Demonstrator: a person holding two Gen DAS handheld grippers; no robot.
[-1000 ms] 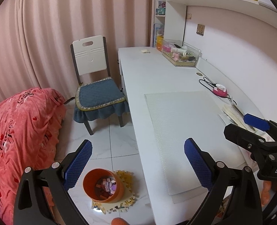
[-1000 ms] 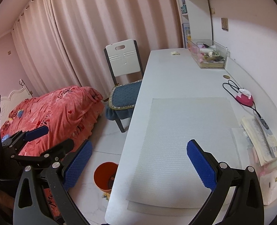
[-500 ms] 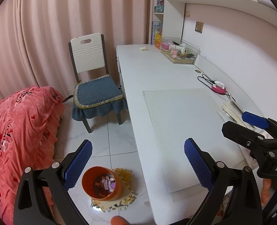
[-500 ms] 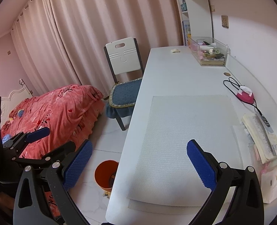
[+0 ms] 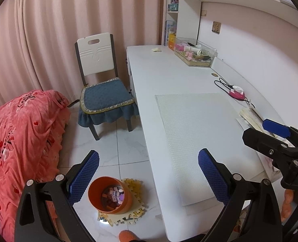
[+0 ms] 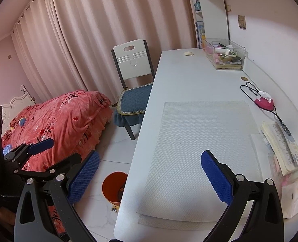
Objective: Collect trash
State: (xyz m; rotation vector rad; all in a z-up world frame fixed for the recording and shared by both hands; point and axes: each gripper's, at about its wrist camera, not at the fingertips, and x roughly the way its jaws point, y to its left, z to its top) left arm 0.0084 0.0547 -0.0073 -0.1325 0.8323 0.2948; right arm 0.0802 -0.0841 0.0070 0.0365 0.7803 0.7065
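A small crumpled pale scrap (image 5: 156, 49) lies at the far end of the white desk (image 5: 169, 76); it also shows in the right wrist view (image 6: 188, 53). An orange bin (image 5: 108, 194) with small wrappers inside stands on the floor left of the desk, and its rim shows in the right wrist view (image 6: 113, 187). My left gripper (image 5: 147, 174) is open and empty, above the desk's near-left edge. My right gripper (image 6: 150, 176) is open and empty over the near end of the desk mat (image 6: 199, 151). Both are far from the scrap.
A white chair with a blue cushion (image 5: 104, 96) stands left of the desk. A red-covered bed (image 5: 18, 137) fills the left. A clear organiser box (image 5: 195, 54), a pink corded device (image 5: 237, 93), books (image 6: 281, 147) and a tissue pack (image 6: 296, 193) line the desk's right side. A foam puzzle mat (image 5: 128, 211) lies under the bin.
Both grippers have drawn slightly back and up, so the desk and chair look a little farther away. Both stay open and empty.
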